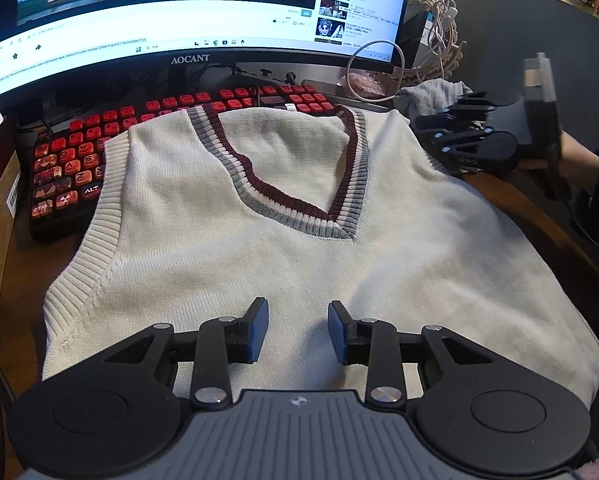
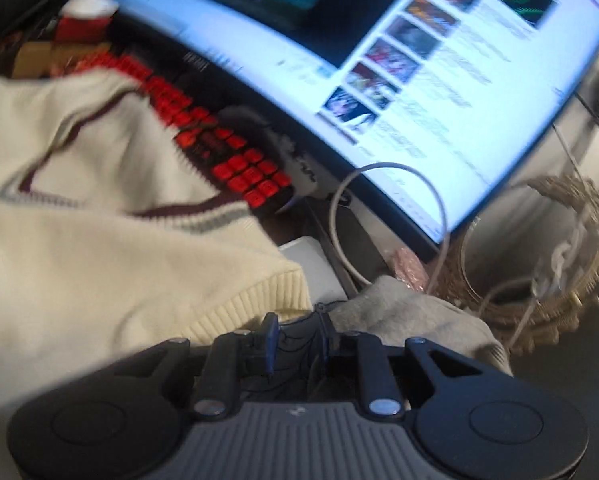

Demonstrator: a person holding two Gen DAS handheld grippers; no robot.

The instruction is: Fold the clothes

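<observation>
Vest (image 1: pixel 283 240) cream, spread flat across our desk over the red keyboard (image 1: pixel 75 160), left gripper (image 1: pixel 298 332) spread above its hem, pinching nothing, only the blurred right-wrist view shows our right gripper (image 2: pixel 297 340) jaws apart, empty, beside the armhole rib, woven basket (image 2: pixel 547 280) partly cut off.

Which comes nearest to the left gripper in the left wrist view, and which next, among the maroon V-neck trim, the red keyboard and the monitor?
From the left gripper:
1. V-neck trim, on the vest straight ahead.
2. Red keyboard, beyond the vest's shoulders, upper left.
3. Monitor, at the back, above the keyboard.
</observation>
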